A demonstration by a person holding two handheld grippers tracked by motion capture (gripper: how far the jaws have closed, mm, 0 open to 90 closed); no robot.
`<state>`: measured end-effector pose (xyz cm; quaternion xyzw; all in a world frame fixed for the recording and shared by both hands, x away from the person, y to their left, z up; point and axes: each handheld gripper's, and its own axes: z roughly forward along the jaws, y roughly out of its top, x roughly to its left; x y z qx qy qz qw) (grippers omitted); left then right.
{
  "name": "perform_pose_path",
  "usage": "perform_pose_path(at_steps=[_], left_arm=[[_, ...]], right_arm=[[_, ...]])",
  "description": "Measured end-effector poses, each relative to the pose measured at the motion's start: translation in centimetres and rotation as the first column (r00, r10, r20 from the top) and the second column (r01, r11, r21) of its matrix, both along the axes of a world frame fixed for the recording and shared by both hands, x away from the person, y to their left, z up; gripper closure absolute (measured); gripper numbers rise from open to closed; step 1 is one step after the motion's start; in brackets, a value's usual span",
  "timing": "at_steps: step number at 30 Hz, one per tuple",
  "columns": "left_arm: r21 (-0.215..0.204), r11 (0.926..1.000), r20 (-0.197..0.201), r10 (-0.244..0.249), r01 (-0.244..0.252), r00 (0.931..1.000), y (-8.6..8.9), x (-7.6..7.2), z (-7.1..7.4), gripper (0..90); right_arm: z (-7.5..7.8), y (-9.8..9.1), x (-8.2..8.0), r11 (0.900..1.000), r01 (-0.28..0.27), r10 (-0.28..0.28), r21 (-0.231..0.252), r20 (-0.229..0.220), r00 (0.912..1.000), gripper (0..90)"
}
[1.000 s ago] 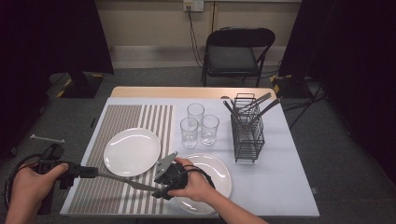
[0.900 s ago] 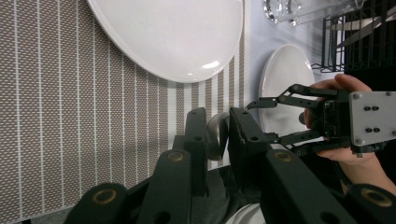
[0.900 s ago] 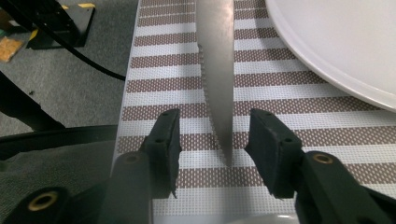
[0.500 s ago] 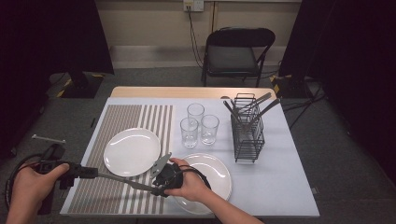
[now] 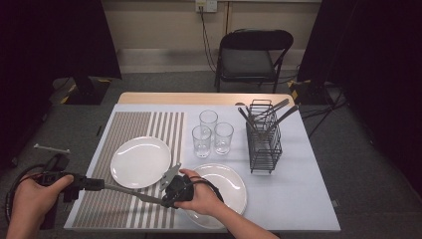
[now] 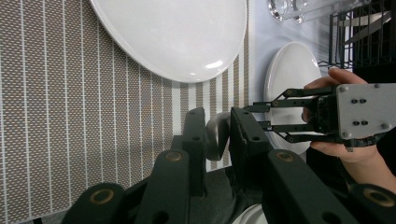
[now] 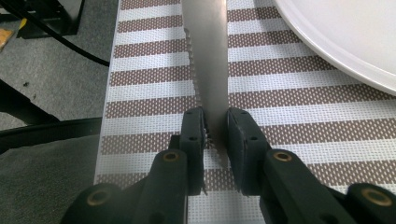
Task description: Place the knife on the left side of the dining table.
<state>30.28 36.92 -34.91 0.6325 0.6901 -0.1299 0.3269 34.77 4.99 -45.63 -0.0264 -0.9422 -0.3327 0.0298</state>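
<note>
Steel table knife (image 5: 130, 191) — held level just above the striped placemat (image 5: 129, 134) near the table's (image 5: 298, 199) front edge, spanning between the two grippers. Its serrated blade (image 7: 208, 70) is pinched between the pads of the right gripper (image 7: 215, 128), whose jaws have just been closing on it. The handle end (image 6: 215, 137) is clamped in the left gripper (image 6: 217, 133), seen off the table's front left corner in the high view (image 5: 74, 180).

White plates, two — one (image 5: 141, 162) is laid half on the placemat's right part toward the front, the other (image 5: 226, 184) on the bare cloth to its right, partly covered by the right hand (image 5: 199, 196).

Clear glasses (image 5: 213, 132), three — grouped near the table's middle, behind the right plate.

Black wire caddy (image 5: 263, 142) — stood toward the right side of the table, with cutlery handles (image 5: 276, 109) leaning out of its top.

Placemat — brown and white stripes, laid over the table's left half, reaching the front edge.

Black folding chair (image 5: 251, 57) — set on the floor beyond the table's far edge.
</note>
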Motion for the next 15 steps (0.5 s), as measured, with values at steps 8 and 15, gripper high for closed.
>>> perform_pose_path(at_steps=[8,15], left_arm=[[-0.001,1.0,-0.001,-0.01,0.01,1.0,0.1,-0.2,0.0,77.3],[0.001,1.0,-0.007,-0.007,0.007,1.0,0.2,-0.8,-0.2,76.8]], right_arm=[[0.1,0.1,-0.6,1.0,-0.001,0.002,-0.009,0.009,1.0,77.8],[0.2,0.2,-1.1,0.9996,-0.023,0.023,-0.018,0.008,0.9997,77.9]])
